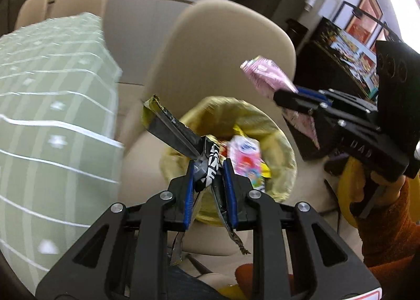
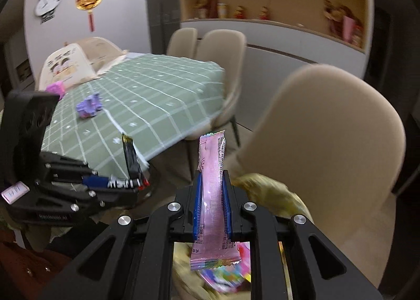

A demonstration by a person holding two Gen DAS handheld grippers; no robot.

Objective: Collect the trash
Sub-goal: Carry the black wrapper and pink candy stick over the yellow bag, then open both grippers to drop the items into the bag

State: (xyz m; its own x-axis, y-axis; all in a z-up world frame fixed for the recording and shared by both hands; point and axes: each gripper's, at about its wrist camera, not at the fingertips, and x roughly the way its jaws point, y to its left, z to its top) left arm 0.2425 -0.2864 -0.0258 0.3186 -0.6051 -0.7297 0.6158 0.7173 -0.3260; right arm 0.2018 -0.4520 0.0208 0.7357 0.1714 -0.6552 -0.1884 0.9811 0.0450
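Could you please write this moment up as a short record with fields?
left gripper: shut on black wrapper
right gripper: shut on pink wrapper
bin: yellow liner, on beige chair, some wrappers inside
left gripper position: over the bin
table: green checked cloth, purple items on it

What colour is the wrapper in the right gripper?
Pink wrapper, clearest in the right wrist view.

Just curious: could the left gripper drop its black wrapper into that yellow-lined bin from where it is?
Probably yes. The left gripper, shut on the black wrapper, hangs over the bin, whose mouth is open, with nothing in between.
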